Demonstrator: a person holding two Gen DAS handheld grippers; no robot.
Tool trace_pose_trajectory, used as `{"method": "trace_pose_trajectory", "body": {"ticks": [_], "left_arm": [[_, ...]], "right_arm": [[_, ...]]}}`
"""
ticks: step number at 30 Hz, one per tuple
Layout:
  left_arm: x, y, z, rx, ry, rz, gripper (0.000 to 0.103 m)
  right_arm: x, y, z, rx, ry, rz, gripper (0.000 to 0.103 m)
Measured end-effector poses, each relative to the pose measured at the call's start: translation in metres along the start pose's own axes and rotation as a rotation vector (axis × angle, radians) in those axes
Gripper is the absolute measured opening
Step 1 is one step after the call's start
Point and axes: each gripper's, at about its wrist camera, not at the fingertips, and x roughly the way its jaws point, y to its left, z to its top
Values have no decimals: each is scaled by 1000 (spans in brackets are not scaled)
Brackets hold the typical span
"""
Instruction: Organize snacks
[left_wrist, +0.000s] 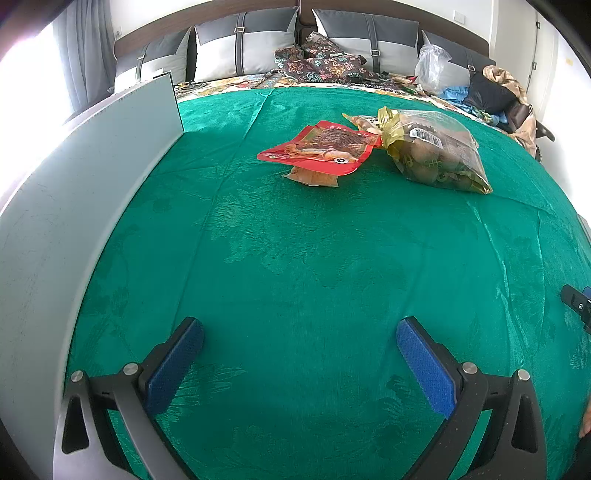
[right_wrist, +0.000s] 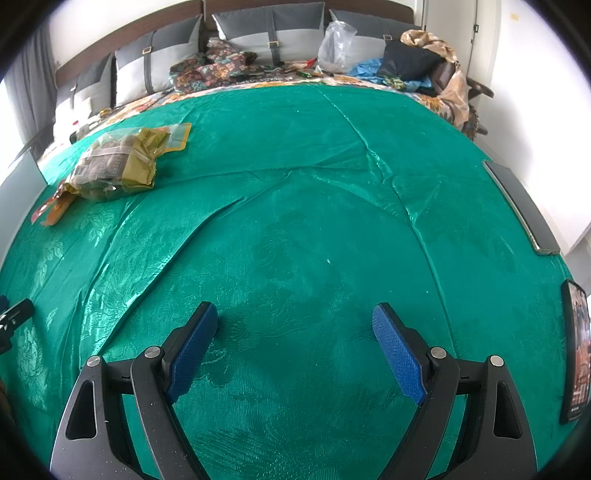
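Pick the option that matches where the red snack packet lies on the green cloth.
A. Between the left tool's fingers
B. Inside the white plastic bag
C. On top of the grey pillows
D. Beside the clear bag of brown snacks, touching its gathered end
D: in the left wrist view the red snack packet lies flat on the green cloth, its edge meeting the gathered end of the clear bag of brown snacks, far ahead of the open left tool.

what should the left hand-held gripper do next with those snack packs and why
Probably ease the left hand-held gripper forward toward the red snack pack. Its jaws stand open and empty over bare green cloth, and that pack is the nearest snack ahead, lying loose on an orange packet beside the clear bag of round snacks.
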Motion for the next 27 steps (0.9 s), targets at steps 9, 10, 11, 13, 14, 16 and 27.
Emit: {"method": "trace_pose_trajectory", "body": {"ticks": [9, 10, 11, 13, 14, 16, 27], "left_arm": [[0, 0, 0, -1, 0, -2, 103], [0, 0, 0, -2, -1, -2, 103], [0, 0, 1, -2, 0, -2, 103], [1, 0, 1, 4, 8, -6, 103], [3, 0, 4, 14, 27, -14, 103], [6, 0, 11, 50, 82, -37, 103], [25, -17, 133, 260, 190, -166, 102]], "right_arm": [[0, 0, 0, 0, 0, 0, 88], [0, 0, 0, 0, 0, 0, 88], [0, 0, 0, 0, 0, 0, 88], [0, 0, 0, 0, 0, 0, 88], [0, 0, 0, 0, 0, 0, 88], [0, 0, 0, 0, 0, 0, 88], [4, -1, 2, 0, 1, 4, 90]]}}
